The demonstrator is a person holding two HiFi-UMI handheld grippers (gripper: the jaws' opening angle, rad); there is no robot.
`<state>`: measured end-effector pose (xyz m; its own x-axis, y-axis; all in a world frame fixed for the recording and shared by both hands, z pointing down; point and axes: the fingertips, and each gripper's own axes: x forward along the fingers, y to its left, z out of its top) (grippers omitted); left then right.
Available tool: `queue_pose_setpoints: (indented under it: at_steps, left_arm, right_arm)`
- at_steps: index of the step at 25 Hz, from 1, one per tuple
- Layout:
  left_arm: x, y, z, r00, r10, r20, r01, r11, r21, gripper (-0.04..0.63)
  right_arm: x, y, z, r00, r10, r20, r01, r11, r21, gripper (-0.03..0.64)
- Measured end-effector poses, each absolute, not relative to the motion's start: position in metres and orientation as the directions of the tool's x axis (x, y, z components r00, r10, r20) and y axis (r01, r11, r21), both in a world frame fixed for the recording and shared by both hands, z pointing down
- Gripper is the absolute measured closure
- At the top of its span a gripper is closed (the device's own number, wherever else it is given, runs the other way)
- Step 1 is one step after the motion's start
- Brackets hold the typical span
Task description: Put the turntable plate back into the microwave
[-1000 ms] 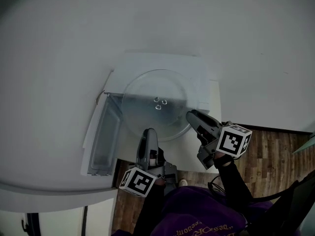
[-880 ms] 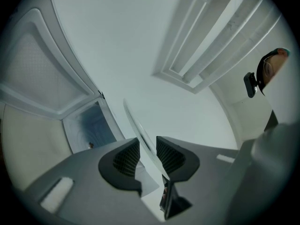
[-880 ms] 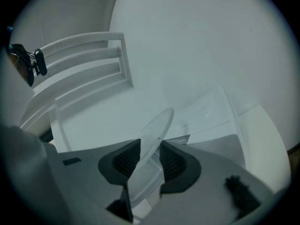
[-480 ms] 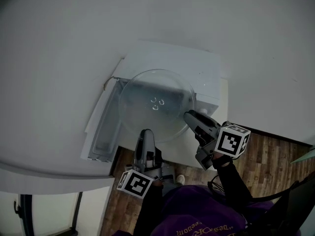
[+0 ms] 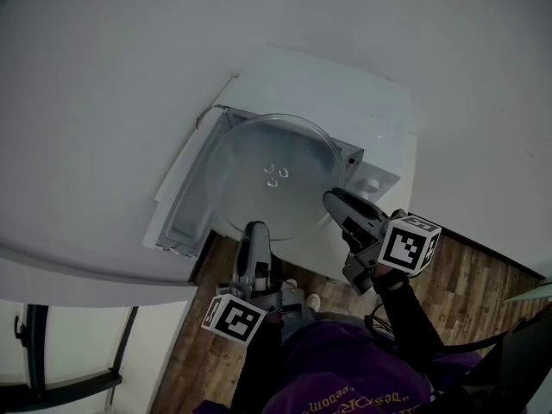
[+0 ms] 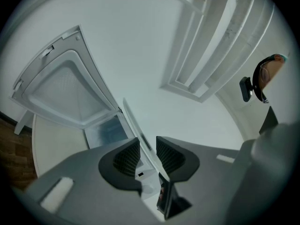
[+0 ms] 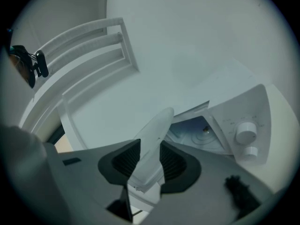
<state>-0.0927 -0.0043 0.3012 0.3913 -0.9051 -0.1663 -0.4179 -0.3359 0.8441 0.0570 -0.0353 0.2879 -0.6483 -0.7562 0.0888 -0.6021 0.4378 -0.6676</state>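
Just before the open microwave (image 5: 362,102), the turntable plate (image 5: 246,166) hangs about level in the air, its far edge over the cavity mouth. The left gripper (image 5: 256,233) and the right gripper (image 5: 335,203) each have their jaws partly closed on the near rim, well apart from each other. The right gripper's ribbed pads press plainly on the edge; the left gripper's contact is harder to make out, though it seems clamped too.

I judge the plate stiff, fairly heavy and brittle: clear, smooth glass that would slip under a loose pinch and chip against the cavity frame. The thicker rim is the place to hold, at two spread spots, kept level. Three small nubs (image 5: 276,176) mark its centre. The microwave is matt white with round knobs (image 7: 245,134), its door (image 5: 177,218) swung out to the left.
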Motion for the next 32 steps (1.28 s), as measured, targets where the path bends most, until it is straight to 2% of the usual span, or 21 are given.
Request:
queue_pose_setpoints:
  at_steps: [16, 32]
  left_arm:
    - [-0.117, -0.004, 0.333, 0.378, -0.919, -0.113, -0.405, -0.274, 0.873, 0.48]
    - [-0.123, -0.036, 0.374, 0.425, -0.9, -0.097, -0.279, -0.233, 0.932, 0.495]
  right_arm:
    - [0.032, -0.039, 0.325, -0.671, -0.725, 0.156, -0.598, 0.404, -0.692, 0.482]
    - [0.026, -0.058, 0.368, -0.612, -0.757, 0.23, -0.644, 0.308, -0.701, 0.479]
